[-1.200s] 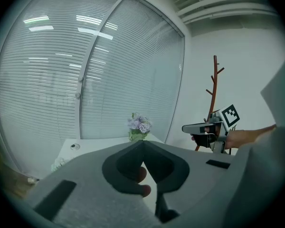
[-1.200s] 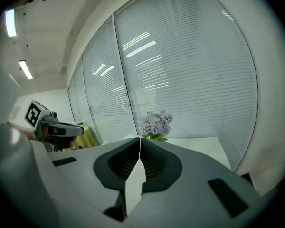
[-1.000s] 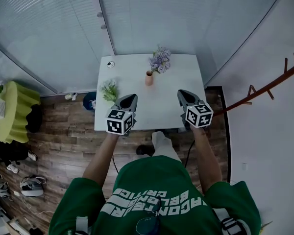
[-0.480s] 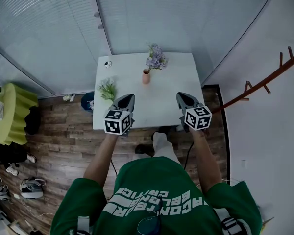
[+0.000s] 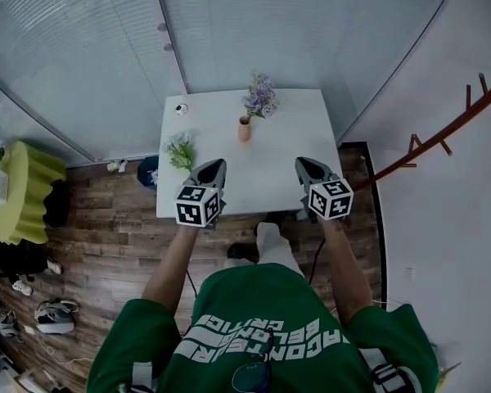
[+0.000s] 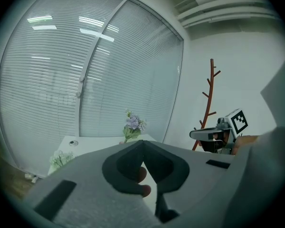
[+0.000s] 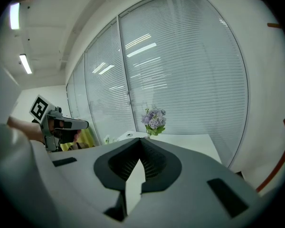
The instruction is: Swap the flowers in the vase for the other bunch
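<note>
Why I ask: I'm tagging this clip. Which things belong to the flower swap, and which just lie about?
Job: purple flowers, vase, green bunch, table, left gripper, right gripper.
Lying about: small round object, coat rack, yellow-green stool, shoes.

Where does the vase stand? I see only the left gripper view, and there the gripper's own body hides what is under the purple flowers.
Observer: The head view shows the vase upright on the far half of the table, about midway between its left and right edges, with the purple flowers in it.
Operator: Is the right gripper open? I see it only from the side.
Observer: No. The right gripper view shows the right gripper shut, with nothing between its jaws.
</note>
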`<act>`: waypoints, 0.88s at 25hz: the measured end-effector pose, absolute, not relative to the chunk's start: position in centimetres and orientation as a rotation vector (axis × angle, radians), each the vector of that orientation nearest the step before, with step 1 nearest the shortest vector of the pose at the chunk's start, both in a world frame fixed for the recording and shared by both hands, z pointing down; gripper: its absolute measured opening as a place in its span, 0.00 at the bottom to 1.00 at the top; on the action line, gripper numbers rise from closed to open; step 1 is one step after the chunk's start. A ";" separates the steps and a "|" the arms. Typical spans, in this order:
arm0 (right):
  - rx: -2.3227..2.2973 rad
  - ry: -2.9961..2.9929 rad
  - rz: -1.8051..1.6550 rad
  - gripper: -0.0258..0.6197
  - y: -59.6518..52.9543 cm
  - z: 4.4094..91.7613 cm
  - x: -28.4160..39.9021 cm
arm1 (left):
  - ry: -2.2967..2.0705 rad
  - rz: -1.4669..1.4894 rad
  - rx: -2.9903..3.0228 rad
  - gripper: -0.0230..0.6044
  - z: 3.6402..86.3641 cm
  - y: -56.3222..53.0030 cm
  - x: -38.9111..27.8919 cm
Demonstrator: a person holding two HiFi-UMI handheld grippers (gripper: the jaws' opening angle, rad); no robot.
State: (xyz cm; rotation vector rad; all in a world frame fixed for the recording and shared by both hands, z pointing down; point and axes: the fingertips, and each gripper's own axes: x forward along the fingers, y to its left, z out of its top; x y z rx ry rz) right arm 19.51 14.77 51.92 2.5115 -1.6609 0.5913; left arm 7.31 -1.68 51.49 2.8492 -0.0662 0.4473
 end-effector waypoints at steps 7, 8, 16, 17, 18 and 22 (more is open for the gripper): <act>2.496 -1.655 0.579 0.06 15.2 52.0 19.6 | -0.053 0.447 2.853 0.04 51.3 -1.3 7.7; 2.499 -1.652 0.577 0.06 15.3 52.0 19.6 | -0.051 0.446 2.854 0.04 51.3 -1.3 7.7; 2.506 -1.647 0.575 0.06 15.1 52.0 19.6 | -0.052 0.450 2.851 0.04 51.5 -1.7 7.3; 2.505 -1.647 0.575 0.06 15.0 52.0 19.5 | -0.051 0.450 2.850 0.04 51.6 -1.7 7.3; 2.504 -1.646 0.575 0.06 14.9 52.1 19.5 | -0.049 0.452 2.850 0.04 51.6 -1.8 7.2; 2.504 -1.642 0.572 0.06 14.2 51.9 19.2 | -0.040 0.455 2.852 0.04 51.6 -2.1 6.8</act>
